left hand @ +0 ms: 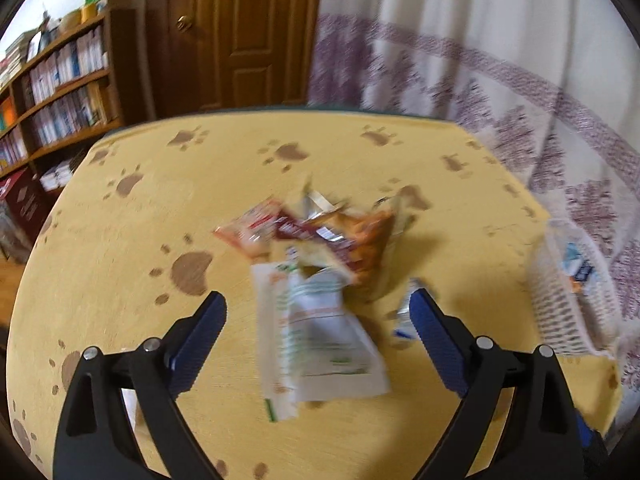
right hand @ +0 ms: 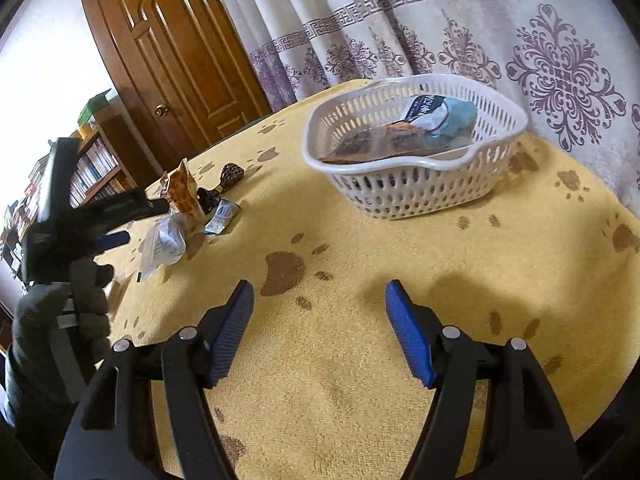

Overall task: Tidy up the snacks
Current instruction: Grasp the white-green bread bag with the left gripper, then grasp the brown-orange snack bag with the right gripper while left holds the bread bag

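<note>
The left tongs [left hand: 318, 326] hang released over the white snack packet [left hand: 324, 336] lying between their jaws on the bench [left hand: 120, 248]; thin, crinkly and light, it looks best pinched across its flat middle. The right tongs [right hand: 320, 330] gape with nothing in them, the white basket [right hand: 412, 184] well ahead

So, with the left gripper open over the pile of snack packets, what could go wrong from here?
1. The packets overlap, so the left gripper may pinch two at once or push the pile aside.
2. The white packet lies flat on the yellow cloth; the fingers might catch the cloth too.
3. The basket stands well apart from the pile, so a loosely held packet could drop on the way.
</note>
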### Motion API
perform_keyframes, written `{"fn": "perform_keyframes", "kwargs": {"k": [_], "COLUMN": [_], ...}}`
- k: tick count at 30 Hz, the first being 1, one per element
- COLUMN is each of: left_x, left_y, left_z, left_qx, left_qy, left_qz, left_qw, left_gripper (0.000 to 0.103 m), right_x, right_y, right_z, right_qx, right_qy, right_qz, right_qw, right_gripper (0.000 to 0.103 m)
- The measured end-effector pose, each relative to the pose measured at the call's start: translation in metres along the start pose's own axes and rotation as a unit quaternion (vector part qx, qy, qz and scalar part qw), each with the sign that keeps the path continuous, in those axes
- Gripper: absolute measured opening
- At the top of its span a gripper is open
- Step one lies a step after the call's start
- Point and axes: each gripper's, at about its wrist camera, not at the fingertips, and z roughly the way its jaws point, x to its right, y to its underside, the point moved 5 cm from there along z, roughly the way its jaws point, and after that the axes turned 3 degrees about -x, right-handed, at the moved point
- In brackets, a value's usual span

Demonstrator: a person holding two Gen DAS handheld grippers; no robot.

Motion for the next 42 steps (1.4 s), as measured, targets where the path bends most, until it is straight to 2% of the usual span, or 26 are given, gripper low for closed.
{"fn": "perform_keyframes", "kwargs": {"k": [5, 10, 13, 15, 17, 18, 23, 30, 37, 42], "left_x": [-0.012, -0.015, -0.012, -0.009, -0.006, -0.005, -0.011, -0.022, -0.044, -0.064], "left_y": [0.006, 0.009, 0.01, 0.011, 0.011, 0.012, 0.017, 0.028, 0.036, 0.037], "left_z": [0.028, 0.044, 0.048, 0.045, 0.043, 0.041, 0.035, 0.006, -0.031, -0.047], "left_qx": [-0.027, -0.045, -0.048, -0.044, -0.042, -0.043, -0.042, -0.025, 0.007, 0.032], "left_qy": [-0.017, 0.001, 0.006, 0.012, 0.03, 0.045, 0.058, 0.068, 0.069, 0.051], "left_qz": [-0.009, -0.017, -0.013, -0.003, 0.002, 0.001, -0.007, -0.013, -0.023, -0.035], "left_qw": [0.9994, 0.9989, 0.9987, 0.999, 0.9987, 0.9981, 0.9974, 0.9973, 0.9973, 0.9975], "left_gripper": [0.092, 0.092, 0.081, 0.07, 0.045, 0.041, 0.038, 0.038, 0.038, 0.038], "right_x": [-0.004, -0.007, -0.008, -0.008, -0.009, -0.01, -0.013, -0.027, -0.061, -0.097], "right_y": [0.003, 0.003, 0.003, 0.003, 0.003, 0.003, 0.002, 0.0, -0.009, -0.022], "right_z": [0.005, 0.01, 0.012, 0.014, 0.014, 0.015, 0.016, 0.019, 0.034, 0.053], "right_qx": [-0.008, -0.013, -0.015, -0.017, -0.018, -0.018, -0.019, -0.021, -0.037, -0.043], "right_qy": [0.0, 0.001, 0.003, 0.004, 0.005, 0.005, 0.002, -0.004, -0.031, -0.041], "right_qz": [-0.004, -0.008, -0.01, -0.009, -0.01, -0.012, -0.018, -0.032, -0.071, -0.11], "right_qw": [1.0, 1.0, 1.0, 1.0, 1.0, 1.0, 1.0, 0.999, 0.996, 0.992], "right_gripper": [0.07, 0.07, 0.07, 0.07, 0.07, 0.07, 0.07, 0.07, 0.07, 0.07]}}
